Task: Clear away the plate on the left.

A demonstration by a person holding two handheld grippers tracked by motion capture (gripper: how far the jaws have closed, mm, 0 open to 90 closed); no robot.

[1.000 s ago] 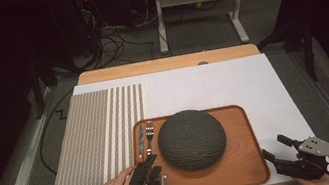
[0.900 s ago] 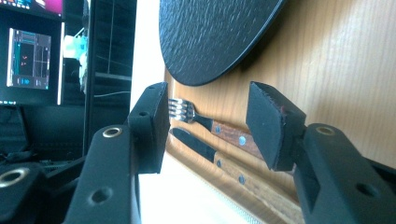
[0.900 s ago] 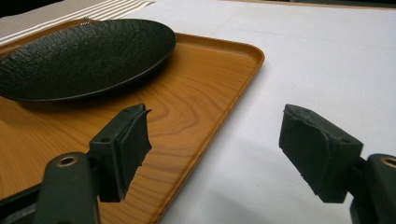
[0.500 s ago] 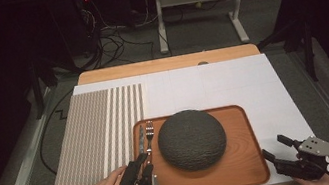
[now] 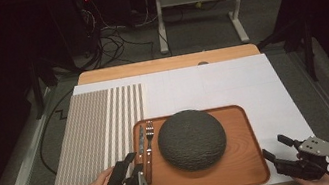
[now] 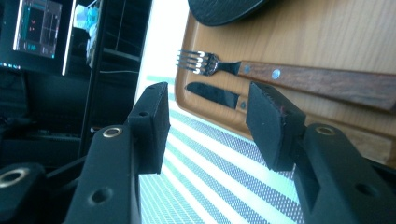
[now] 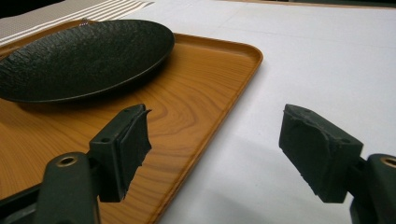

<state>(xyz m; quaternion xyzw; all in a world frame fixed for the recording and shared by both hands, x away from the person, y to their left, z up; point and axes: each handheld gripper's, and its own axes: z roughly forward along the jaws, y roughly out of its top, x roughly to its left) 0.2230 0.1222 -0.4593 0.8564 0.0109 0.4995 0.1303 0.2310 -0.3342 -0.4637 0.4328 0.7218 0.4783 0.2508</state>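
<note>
Knife (image 5: 140,142) and fork (image 5: 149,138) lie side by side along the left edge of the wooden tray (image 5: 245,160), both with wooden handles, tips pointing away from the person. Left of the tray a striped mat (image 5: 95,144) covers the surface (image 5: 252,83). The left tongs (image 5: 132,166) hover at the tray's near-left corner by the knife handle, jaws spread wide and holding nothing. A dark textured plate (image 5: 191,139) sits at the tray's middle, just right of the fork. The right tongs (image 5: 276,150) rest beside the tray's near-right corner, their 2 jaws wide apart and empty.
</note>
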